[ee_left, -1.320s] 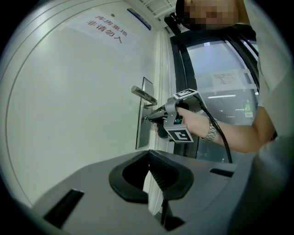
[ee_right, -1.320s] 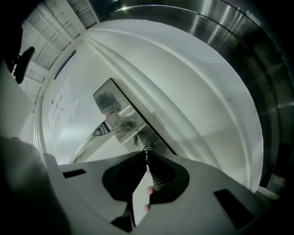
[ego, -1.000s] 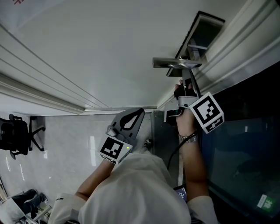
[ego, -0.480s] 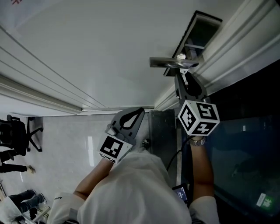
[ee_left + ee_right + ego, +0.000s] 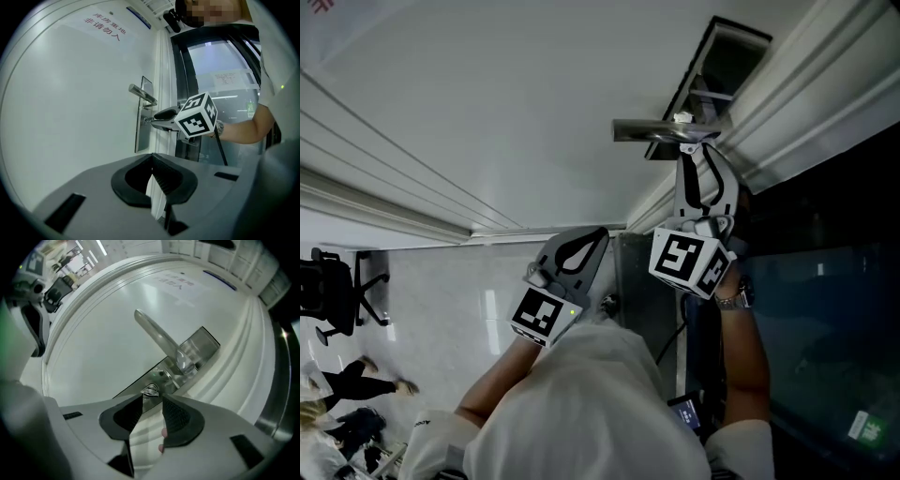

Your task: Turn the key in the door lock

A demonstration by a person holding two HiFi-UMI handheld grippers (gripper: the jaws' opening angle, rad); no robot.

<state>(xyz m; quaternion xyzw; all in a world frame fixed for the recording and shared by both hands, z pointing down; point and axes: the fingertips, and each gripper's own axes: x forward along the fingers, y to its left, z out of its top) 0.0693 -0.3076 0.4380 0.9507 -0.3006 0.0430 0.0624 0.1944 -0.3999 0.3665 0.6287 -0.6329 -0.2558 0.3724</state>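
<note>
- Our right tongs (image 5: 152, 400) have just been opening; their jaws stand apart.
- We see the key (image 5: 150, 390) in the lock plate (image 5: 206, 344), between the jaw tips, near the lever handle (image 5: 157, 338).

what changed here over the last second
The right gripper rolled in place, its marker cube swinging leftward in the head view. Its fingers have just been opening and let go of the key, which now stands between their tips, unpressed. The left gripper and the door handle stayed put.
</note>
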